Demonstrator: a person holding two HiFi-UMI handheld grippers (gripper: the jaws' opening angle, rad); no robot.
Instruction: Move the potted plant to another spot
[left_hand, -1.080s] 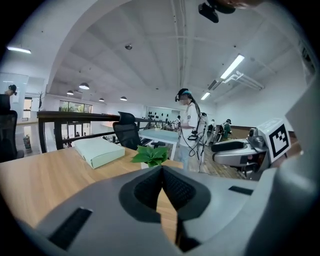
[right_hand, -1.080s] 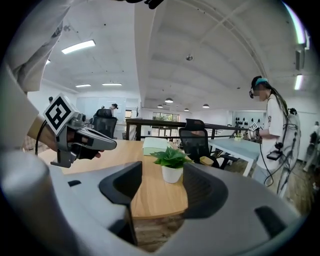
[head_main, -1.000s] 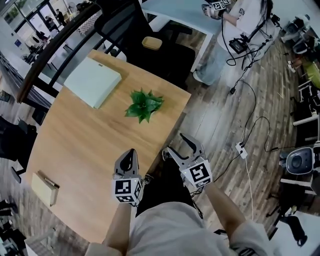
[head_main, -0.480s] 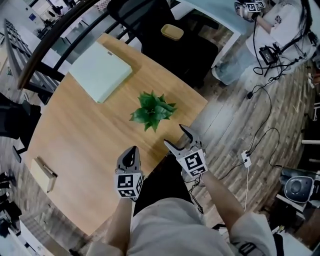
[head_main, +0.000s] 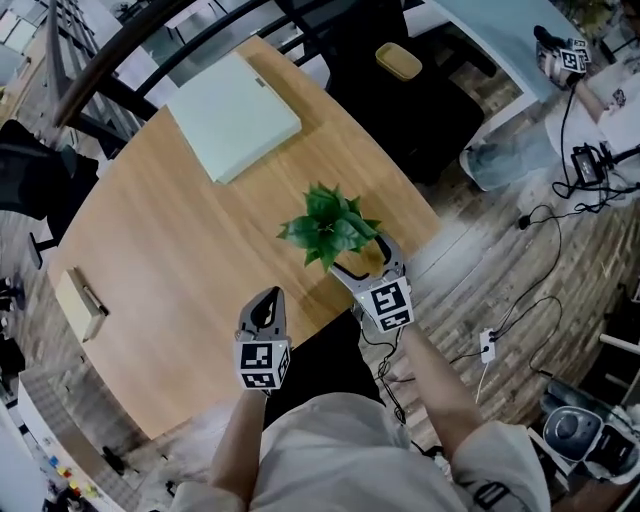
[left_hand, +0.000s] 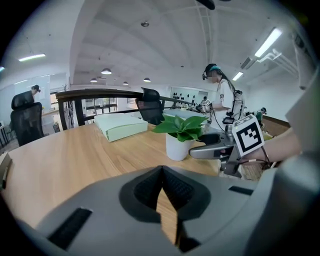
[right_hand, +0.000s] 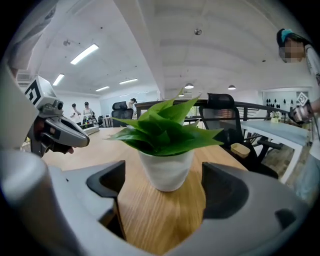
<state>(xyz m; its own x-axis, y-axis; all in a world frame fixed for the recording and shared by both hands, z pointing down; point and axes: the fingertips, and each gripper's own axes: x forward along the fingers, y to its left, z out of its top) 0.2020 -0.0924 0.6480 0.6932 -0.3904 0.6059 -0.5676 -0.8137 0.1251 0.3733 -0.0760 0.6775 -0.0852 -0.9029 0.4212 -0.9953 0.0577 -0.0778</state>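
The potted plant (head_main: 330, 225), green leaves in a small white pot (right_hand: 166, 170), stands on the wooden table (head_main: 170, 260) near its right edge. My right gripper (head_main: 358, 256) reaches in from the near side. Its jaws are opening wide, the pot stands just ahead of the gap between them, and neither pad touches it. My left gripper (head_main: 268, 298) hovers over the table's near edge, shut and empty, to the left of the plant. In the left gripper view the plant (left_hand: 181, 140) stands ahead with the right gripper (left_hand: 210, 147) beside it.
A pale green flat box (head_main: 235, 115) lies at the table's far side. A small tan block (head_main: 80, 305) sits at the left edge. A black chair (head_main: 400, 110) with a yellow tray (head_main: 398, 62) stands behind. A person (head_main: 590, 95) and floor cables (head_main: 540, 225) are at the right.
My right gripper has moved forward from the table's near edge up to the plant, and its jaws have spread wider. The left gripper has stayed near the front edge.
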